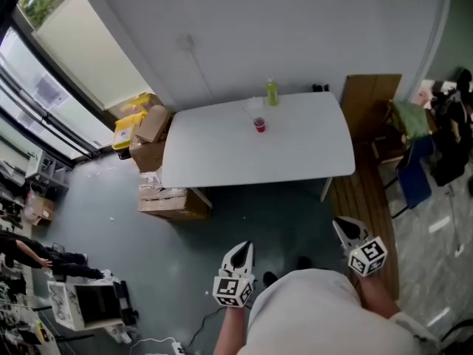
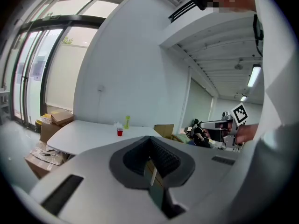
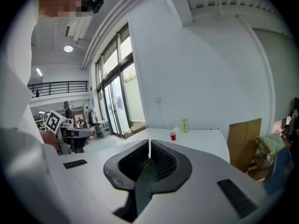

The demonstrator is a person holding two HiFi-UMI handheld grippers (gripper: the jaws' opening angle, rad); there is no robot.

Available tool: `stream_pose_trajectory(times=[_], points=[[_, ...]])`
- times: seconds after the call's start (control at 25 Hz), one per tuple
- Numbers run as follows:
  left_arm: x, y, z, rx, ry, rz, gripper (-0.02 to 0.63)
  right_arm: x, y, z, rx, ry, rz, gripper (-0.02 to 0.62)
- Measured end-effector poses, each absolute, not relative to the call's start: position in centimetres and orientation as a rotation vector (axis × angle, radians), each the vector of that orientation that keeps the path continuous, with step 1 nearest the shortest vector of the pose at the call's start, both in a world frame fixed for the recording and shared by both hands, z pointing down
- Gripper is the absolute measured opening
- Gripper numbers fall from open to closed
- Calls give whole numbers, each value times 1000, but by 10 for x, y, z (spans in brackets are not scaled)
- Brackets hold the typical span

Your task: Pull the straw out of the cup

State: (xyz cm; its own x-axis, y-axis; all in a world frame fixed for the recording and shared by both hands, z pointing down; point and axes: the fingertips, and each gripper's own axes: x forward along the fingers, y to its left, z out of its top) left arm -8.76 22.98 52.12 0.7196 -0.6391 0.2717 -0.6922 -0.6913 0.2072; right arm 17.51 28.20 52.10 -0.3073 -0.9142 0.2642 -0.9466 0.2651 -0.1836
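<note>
White table (image 1: 222,154): stands vs. far wall, well apart from the person.

On table, rear-centre:
- Red cup (image 1: 259,125): small, upright. Straw too small to make out in any view.
- Green bottle (image 1: 273,92): upright, behind cup, nr wall-side edge.
- Pale clear item (image 1: 255,108): betw. cup & bottle, just beside cup; kind unclear.

Grippers:
- L gripper (image 1: 240,248): held low, close to person's body, aimed twd table, tipped slightly down. Jaws together at tips, nothing betw. them. Marker cube on top. Well apart from cup.
- R gripper (image 1: 341,226): same level, other side of body, also aimed twd table w/ slight downward tilt. Jaws fully closed, empty. Well apart from cup.
- In both gripper views, cup & bottle show far off, above the jaw tips; each view also catches the other gripper out to the side.

Surrounds:
- Cardboard boxes (image 1: 151,135): on floor at table's left end, stacked; more lie partly under that end.
- Wooden board (image 1: 372,98): upright at table's right rear corner.
- Windows (image 1: 44,87): along left wall.
- Floor (image 1: 281,220): grey-green, betw. person & table.
</note>
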Motion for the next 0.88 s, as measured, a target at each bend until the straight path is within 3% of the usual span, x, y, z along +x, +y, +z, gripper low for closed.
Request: stream_pose_trajectory(times=[0.88], points=[[-43, 242, 528, 2531, -1125, 174, 2, 215, 277, 540, 1589, -2472, 525, 43]])
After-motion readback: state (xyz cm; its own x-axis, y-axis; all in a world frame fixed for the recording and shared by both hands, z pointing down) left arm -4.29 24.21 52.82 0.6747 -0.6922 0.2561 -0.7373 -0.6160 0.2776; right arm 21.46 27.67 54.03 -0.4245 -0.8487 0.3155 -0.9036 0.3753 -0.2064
